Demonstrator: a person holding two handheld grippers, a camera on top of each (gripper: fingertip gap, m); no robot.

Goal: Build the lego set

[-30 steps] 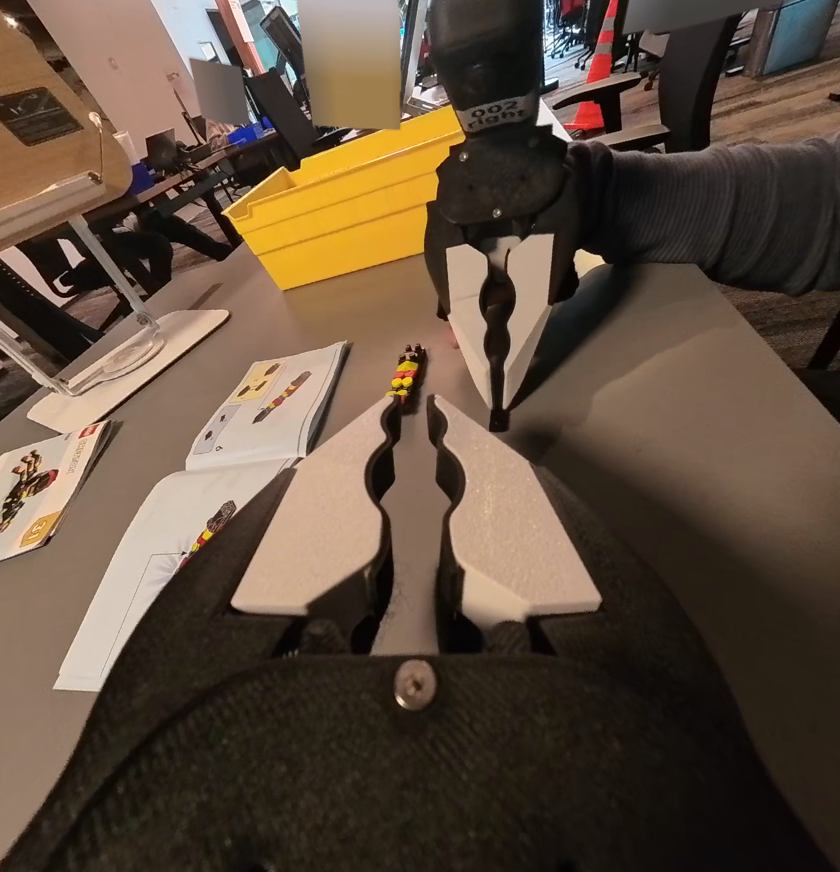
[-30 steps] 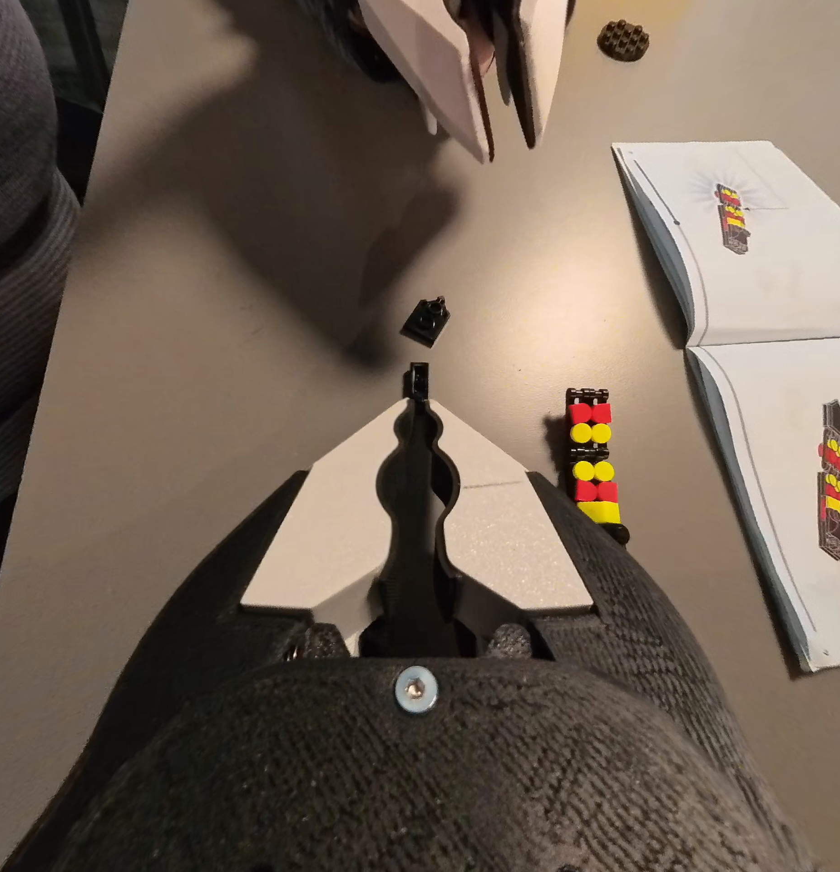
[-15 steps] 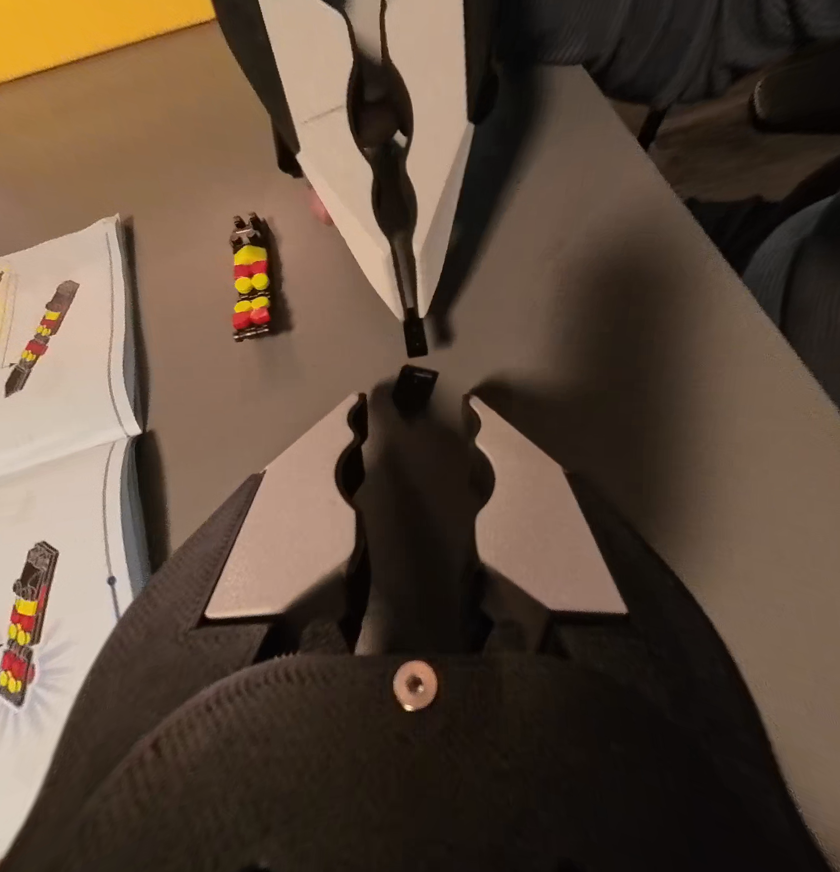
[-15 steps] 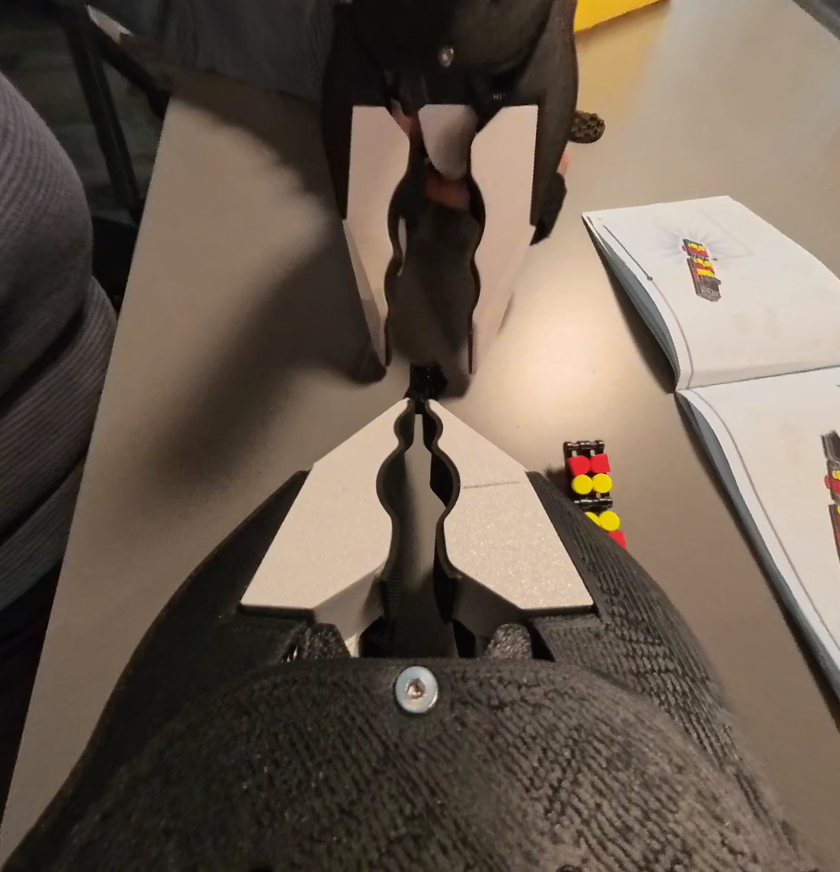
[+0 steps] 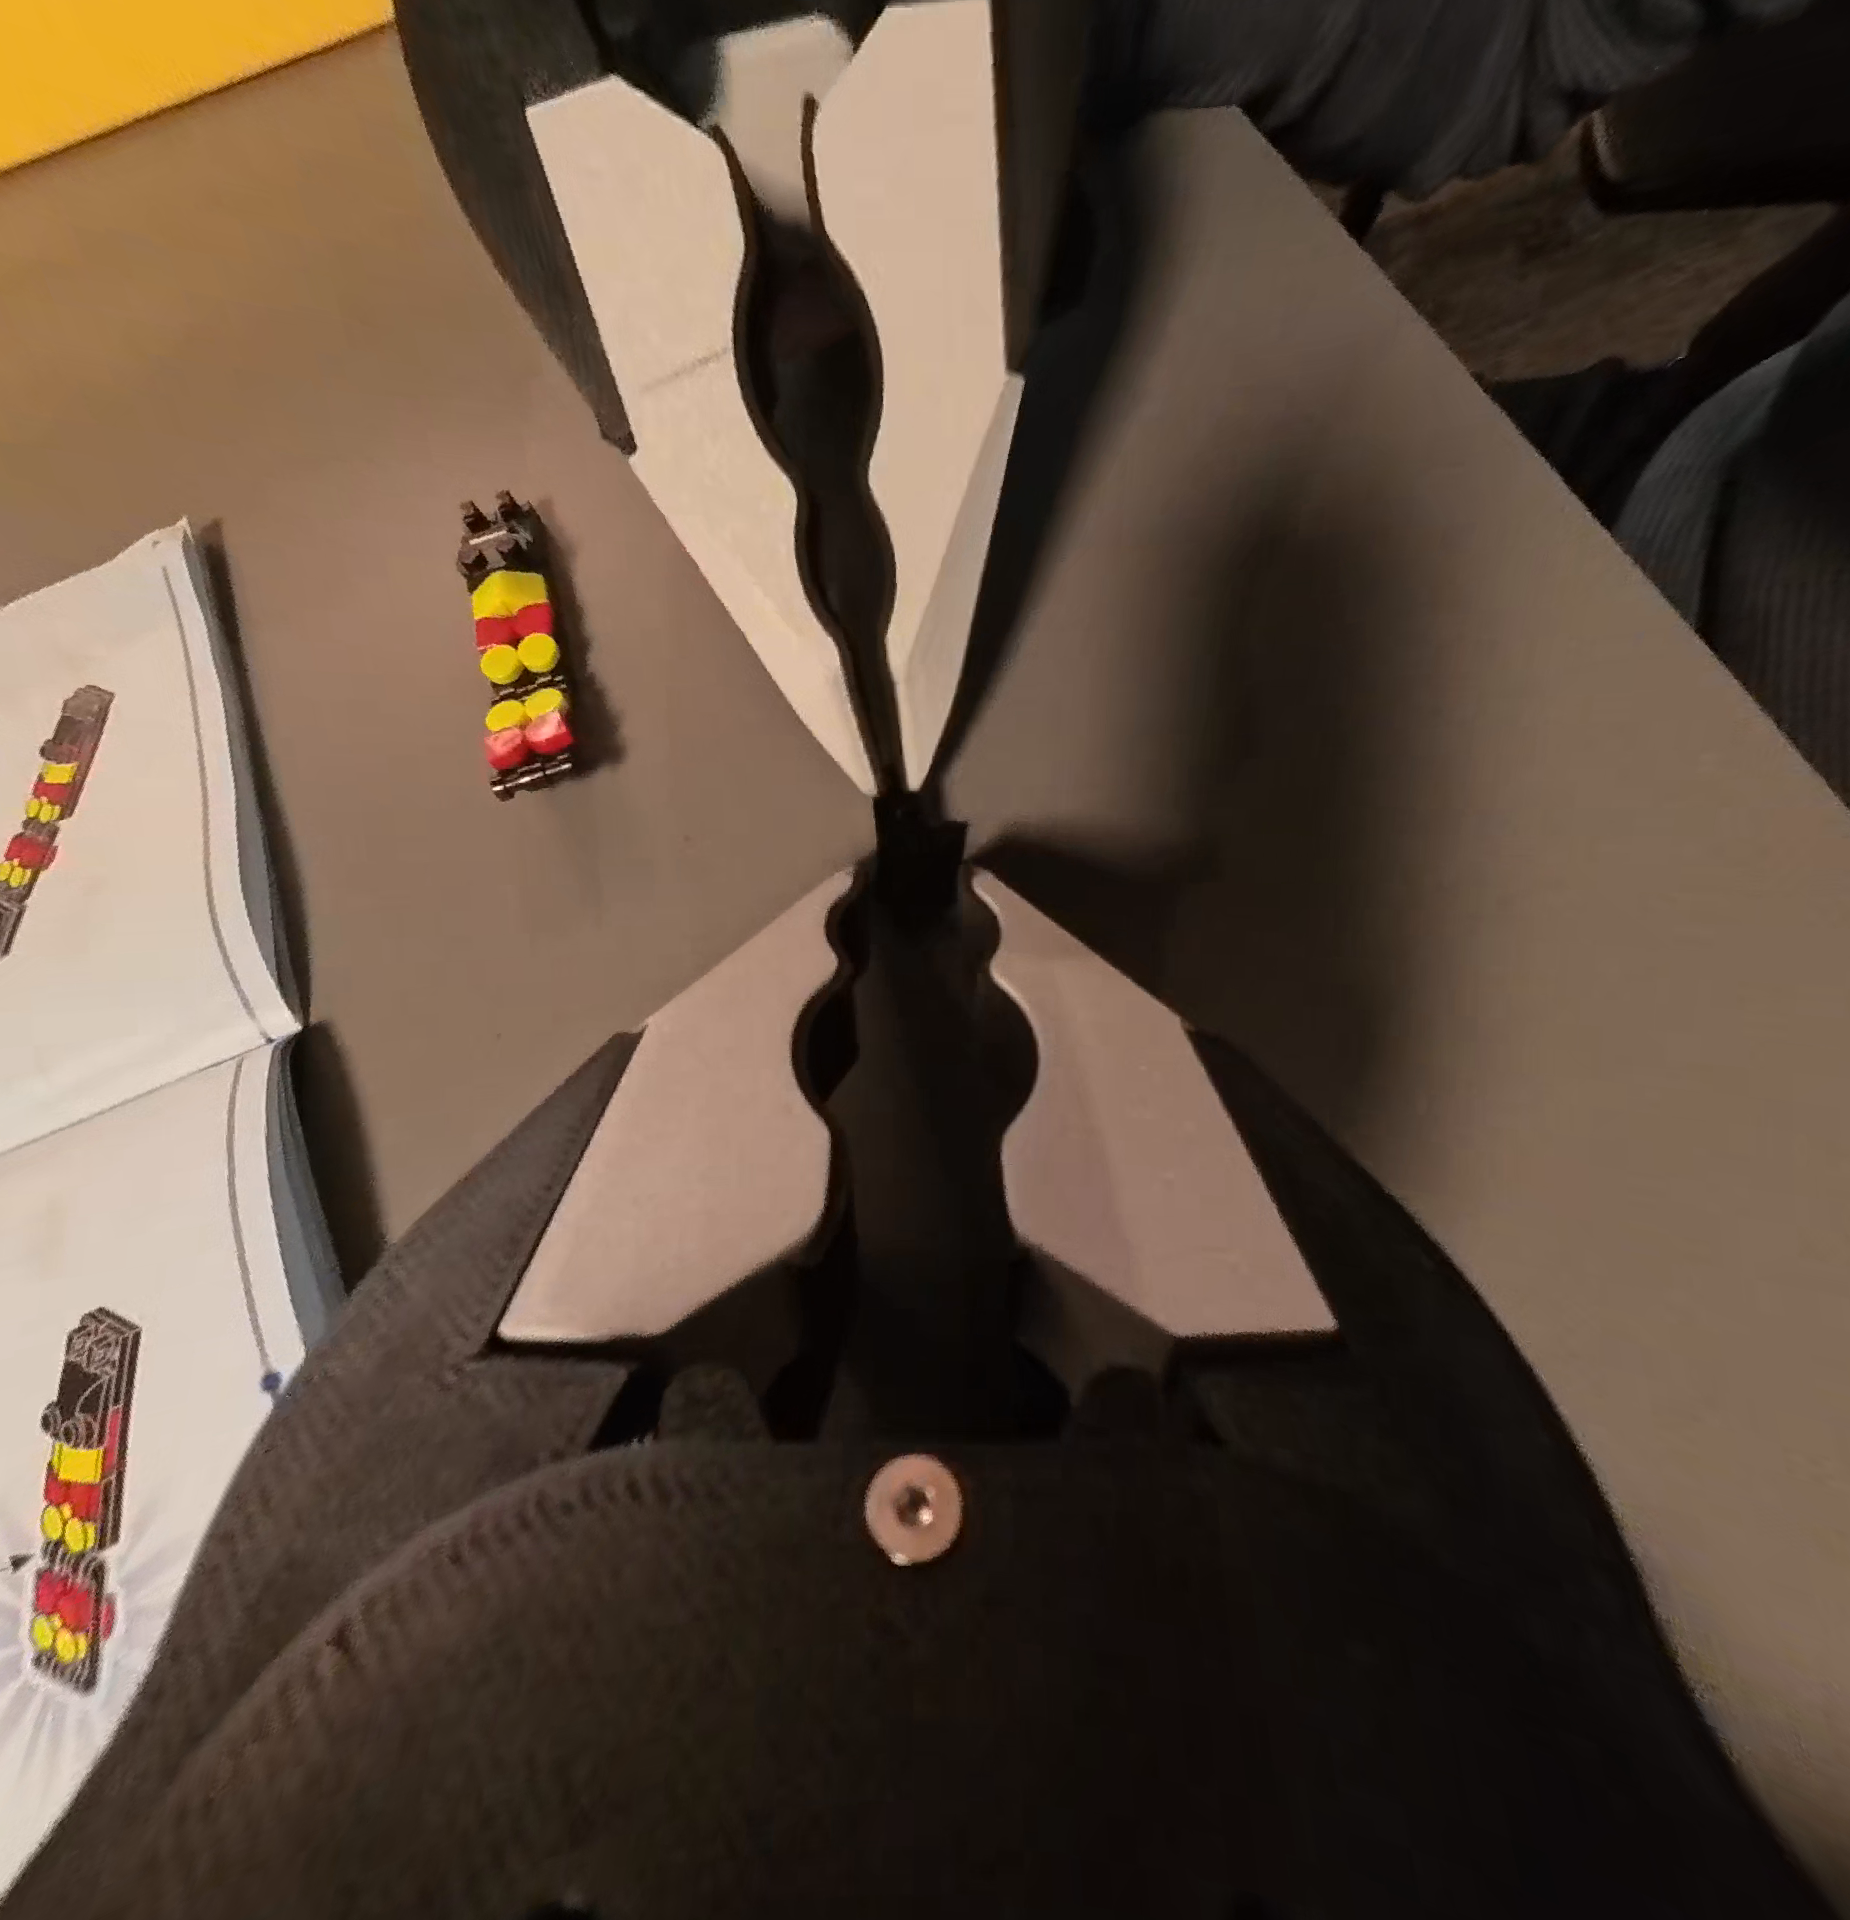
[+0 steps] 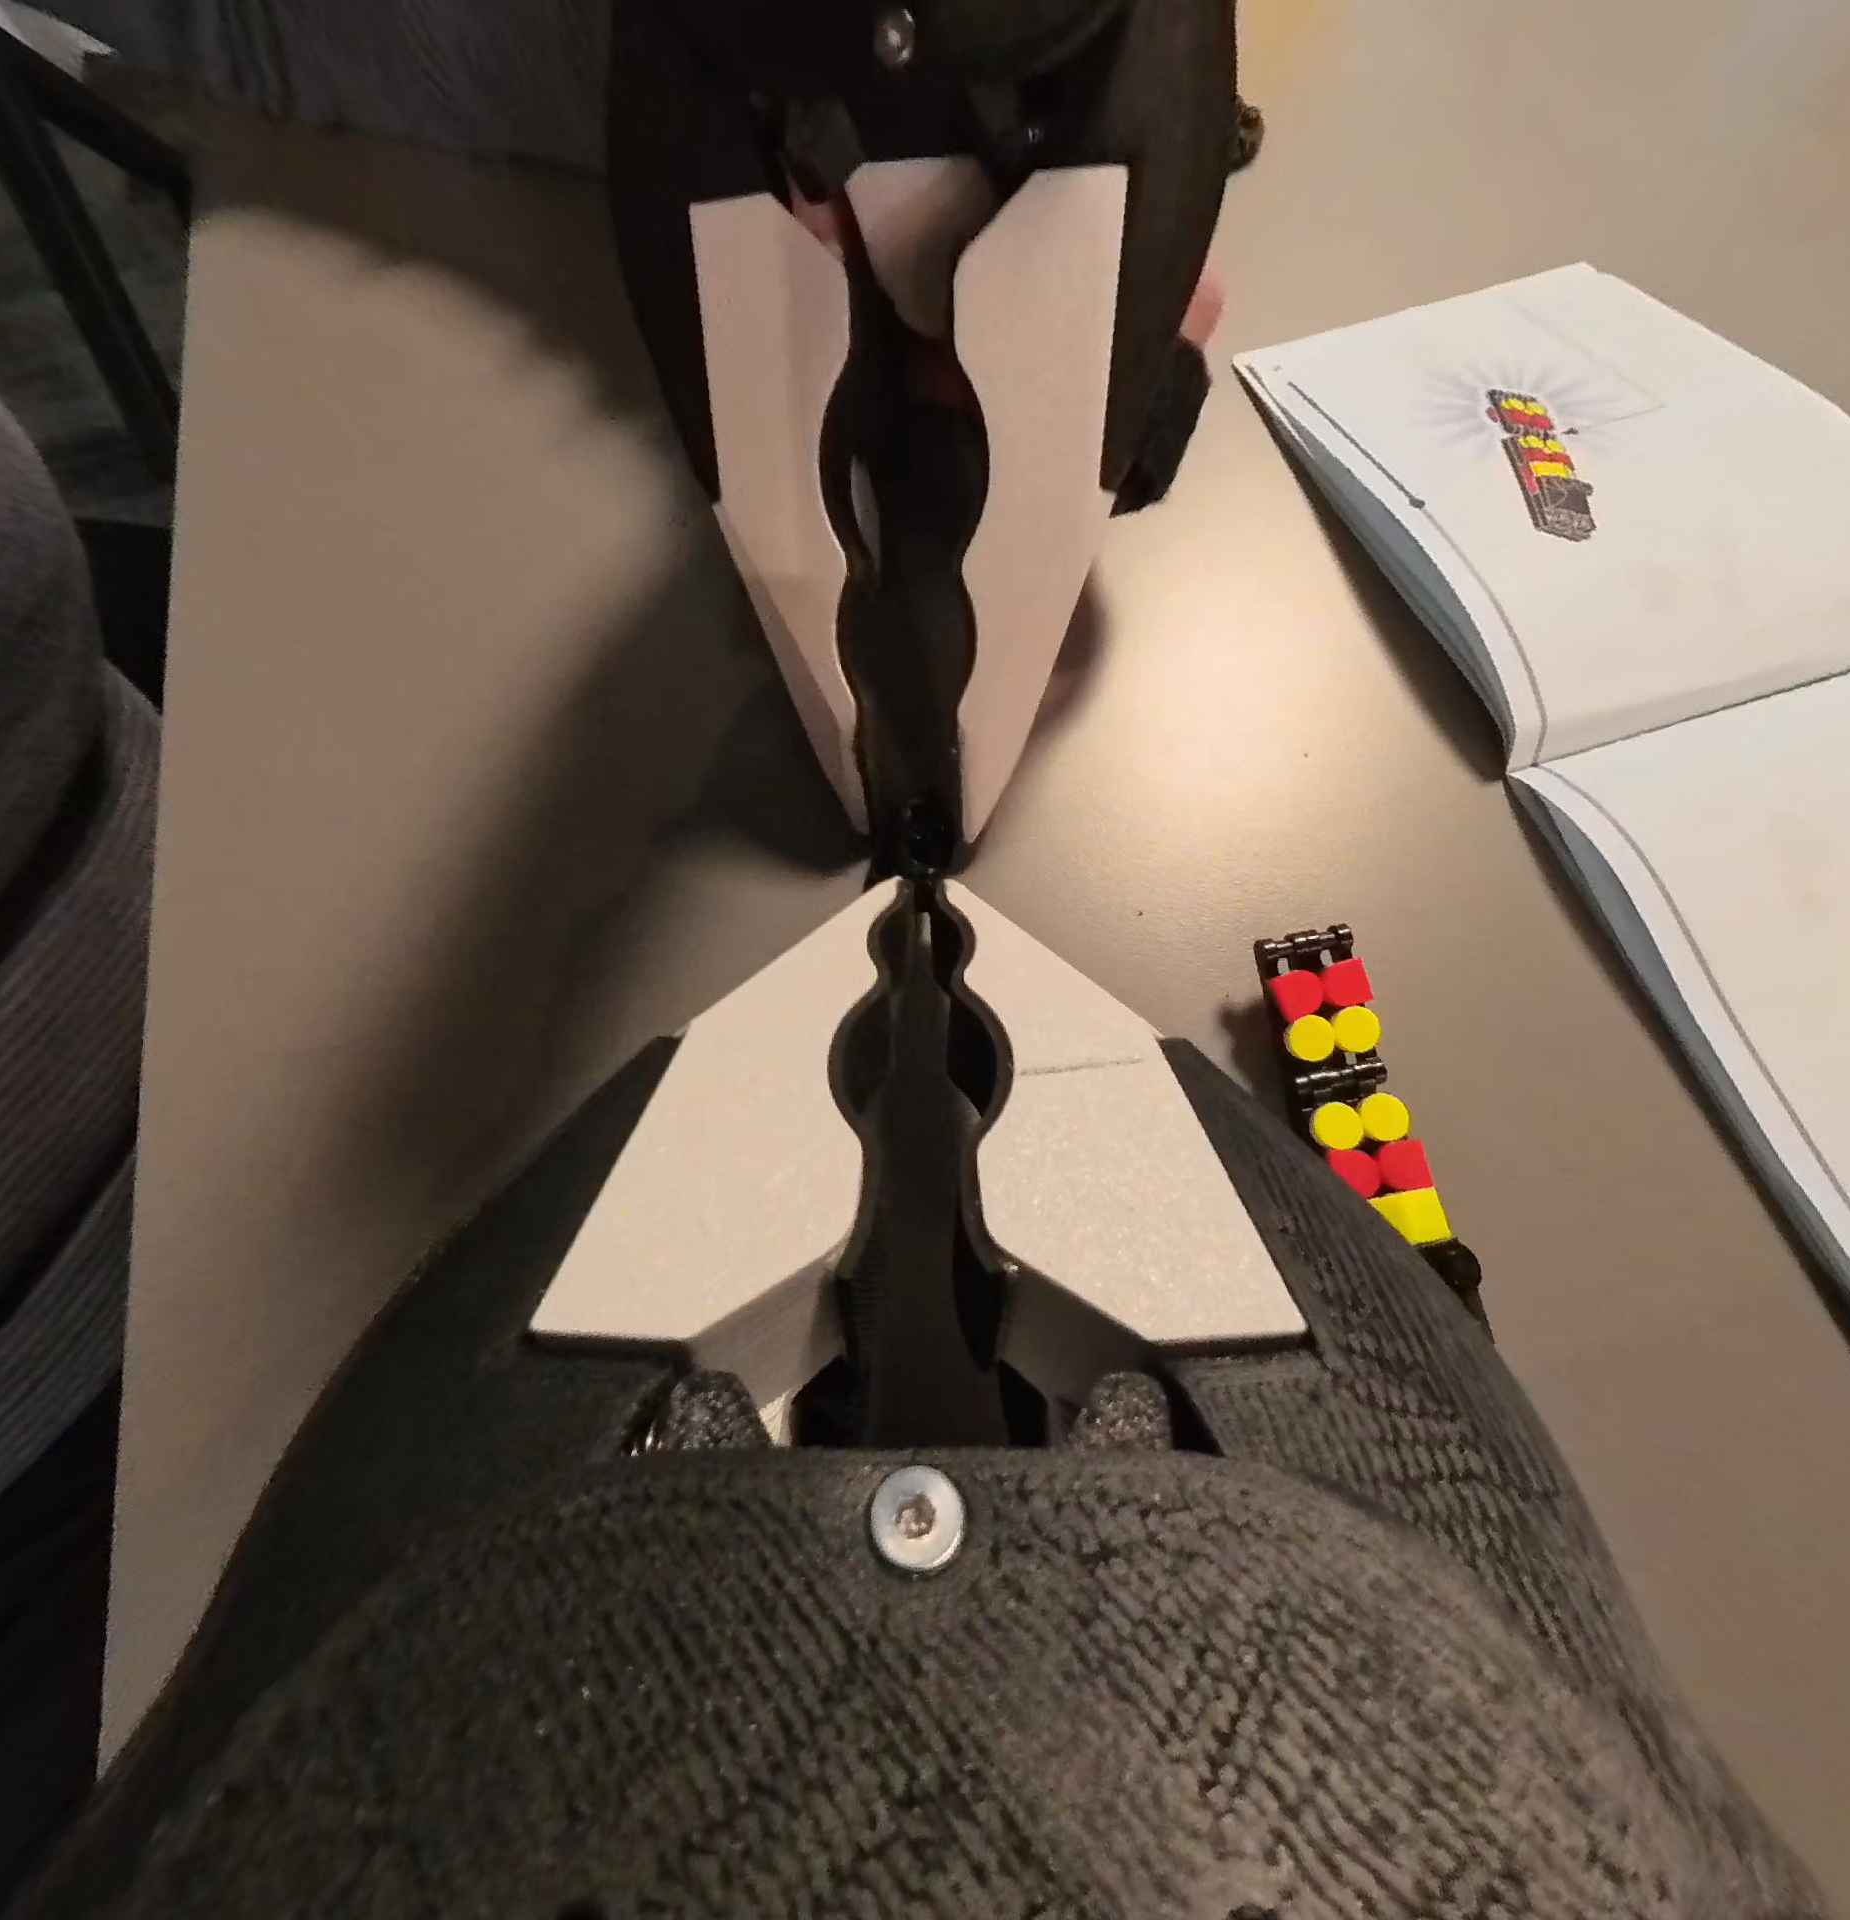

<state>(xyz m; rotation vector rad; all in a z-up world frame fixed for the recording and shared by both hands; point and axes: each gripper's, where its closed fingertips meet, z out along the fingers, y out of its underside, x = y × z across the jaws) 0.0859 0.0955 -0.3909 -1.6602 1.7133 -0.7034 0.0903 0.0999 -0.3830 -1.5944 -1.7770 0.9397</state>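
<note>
My left gripper [image 5: 916, 883] is shut on a small black lego piece [image 5: 919, 854] just above the grey table. My right gripper [image 6: 916, 906] is shut on a thin black lego piece [image 6: 918, 891] and faces the left gripper tip to tip. The two black pieces touch between the tips. How they join is hidden in shadow. In the right wrist view the left gripper [image 6: 916, 826] comes down from the top. A black strip with red and yellow studs [image 5: 516, 655] lies on the table beside the grippers; it also shows in the right wrist view [image 6: 1352, 1101].
An open instruction booklet [image 5: 100, 831] lies left of the strip; it also shows in the right wrist view [image 6: 1627, 582]. A yellow bin [image 5: 121, 73] stands at the far left. The table edge [image 5: 1523, 436] runs close on the right, with a person's grey sleeve [image 6: 38, 935] beyond. Less than 4 cm separates the two grippers' tips.
The left gripper came down over the small black piece on the table and closed on it. The right gripper moved its thin black piece in until the two pieces touch.
</note>
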